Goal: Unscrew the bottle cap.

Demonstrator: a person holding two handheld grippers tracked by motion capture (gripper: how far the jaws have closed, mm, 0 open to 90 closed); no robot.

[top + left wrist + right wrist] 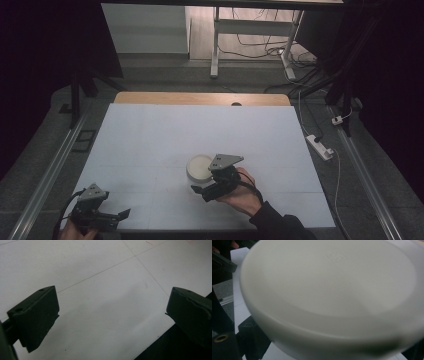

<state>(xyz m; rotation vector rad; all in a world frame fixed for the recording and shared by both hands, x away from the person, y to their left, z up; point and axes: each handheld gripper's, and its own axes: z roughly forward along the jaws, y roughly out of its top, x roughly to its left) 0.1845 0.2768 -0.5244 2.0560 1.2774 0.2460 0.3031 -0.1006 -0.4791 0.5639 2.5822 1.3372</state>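
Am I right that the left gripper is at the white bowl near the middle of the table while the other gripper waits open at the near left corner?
Not quite: the right gripper is at the white bowl, as the high view shows. The left gripper is the one waiting open at the table's near left corner.

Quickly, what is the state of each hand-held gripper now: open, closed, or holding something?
Left hand-held gripper: open, holding nothing.
Right hand-held gripper: at the white bowl; whether it grips cannot be told.
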